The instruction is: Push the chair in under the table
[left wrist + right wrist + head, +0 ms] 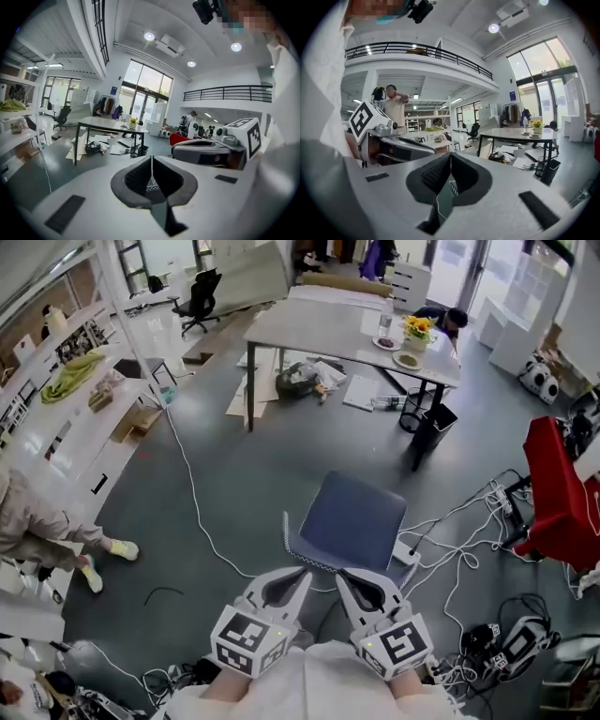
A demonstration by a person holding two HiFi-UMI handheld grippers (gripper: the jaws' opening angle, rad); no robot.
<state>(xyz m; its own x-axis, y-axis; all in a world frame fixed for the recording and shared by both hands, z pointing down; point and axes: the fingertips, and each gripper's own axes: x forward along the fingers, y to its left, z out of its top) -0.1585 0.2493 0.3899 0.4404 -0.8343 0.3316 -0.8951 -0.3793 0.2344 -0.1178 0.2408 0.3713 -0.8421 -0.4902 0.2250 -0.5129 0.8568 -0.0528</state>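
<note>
Though well apart from the table (309, 329), chair (352, 519) front toward it.

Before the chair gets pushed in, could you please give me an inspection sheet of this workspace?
Surface: grey floor, the chair standing on it.
Job's things: chair well apart from the table, not yet pushed in.
Clutter: papers and a bag under the table; black bin by its leg.
Grippers: left tongs and right tongs shut, empty, at the chair's near edge.
Cables: white cable on the left; tangle right of the chair.
Surroundings: shelves and a person on the left.
</note>
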